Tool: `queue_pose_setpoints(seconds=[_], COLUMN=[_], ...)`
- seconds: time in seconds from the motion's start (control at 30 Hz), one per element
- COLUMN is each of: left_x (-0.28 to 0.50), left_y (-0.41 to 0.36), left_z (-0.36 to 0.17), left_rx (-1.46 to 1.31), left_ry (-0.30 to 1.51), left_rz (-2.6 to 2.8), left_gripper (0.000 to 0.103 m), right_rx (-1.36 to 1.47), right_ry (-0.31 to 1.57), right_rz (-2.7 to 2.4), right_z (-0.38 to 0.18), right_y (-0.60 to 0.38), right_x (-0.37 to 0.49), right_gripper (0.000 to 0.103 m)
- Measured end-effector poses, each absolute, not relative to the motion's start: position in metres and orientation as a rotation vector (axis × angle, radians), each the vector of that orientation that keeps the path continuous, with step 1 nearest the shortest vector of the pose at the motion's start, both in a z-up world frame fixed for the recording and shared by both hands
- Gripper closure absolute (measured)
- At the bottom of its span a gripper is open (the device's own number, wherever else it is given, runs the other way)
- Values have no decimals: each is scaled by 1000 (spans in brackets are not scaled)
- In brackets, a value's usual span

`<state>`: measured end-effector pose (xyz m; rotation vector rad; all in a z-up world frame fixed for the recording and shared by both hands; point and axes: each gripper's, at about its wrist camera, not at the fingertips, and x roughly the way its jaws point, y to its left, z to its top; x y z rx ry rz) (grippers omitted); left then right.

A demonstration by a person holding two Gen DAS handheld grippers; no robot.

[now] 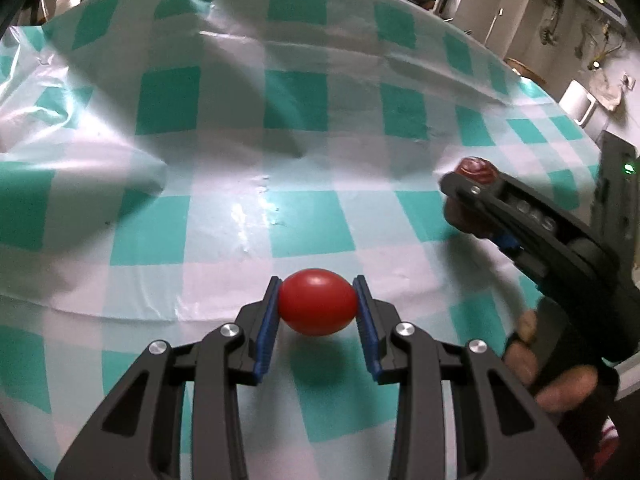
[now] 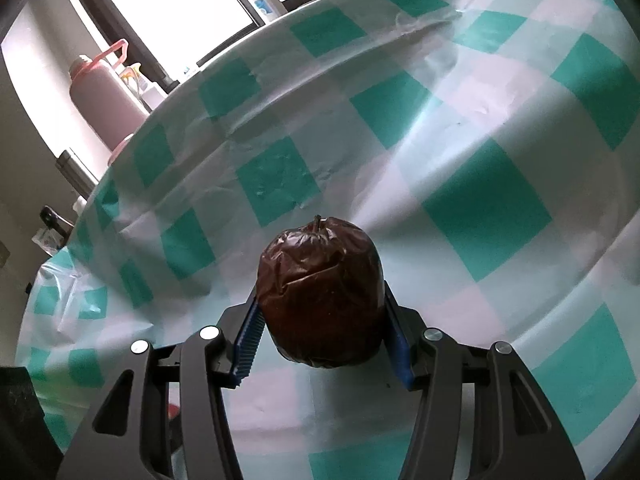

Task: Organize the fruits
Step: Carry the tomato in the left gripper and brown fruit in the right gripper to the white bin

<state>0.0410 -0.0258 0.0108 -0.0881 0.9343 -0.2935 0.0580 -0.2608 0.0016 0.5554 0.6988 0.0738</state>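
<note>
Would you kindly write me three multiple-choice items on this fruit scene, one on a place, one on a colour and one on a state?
1. Where is the small red fruit?
A. Between the pads of the left tongs
B. Lying at the far table edge
C. In a bowl

2. What colours is the checked tablecloth?
A. Red and yellow
B. Teal and white
C. Plain black

3. What state are the right tongs in?
A. Wide open and empty
B. Out of view
C. Closed on the dark wrinkled apple

Answers: 1 A, blue pads press both its sides; 2 B, teal squares on white; 3 C, the apple sits clamped between the pads.
</note>
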Motion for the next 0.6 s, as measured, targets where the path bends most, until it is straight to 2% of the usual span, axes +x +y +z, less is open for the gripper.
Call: queue_pose_setpoints(seconds=[0.17, 0.37, 0.6], left_x=[24, -36, -106], left_y=[-22, -20, -39], left_z=[20, 24, 24], left_rx=[-91, -58, 59], left_ry=[916, 924, 921], left_rz=[-272, -286, -350], left_gripper=[67, 67, 67], right_rx=[570, 629, 666], right_ry=[689, 670, 652], right_rz=[81, 190, 209], right_z=[4, 6, 25], right_y=[-263, -270, -290], right_x=[57, 48, -38], right_gripper=[50, 50, 50])
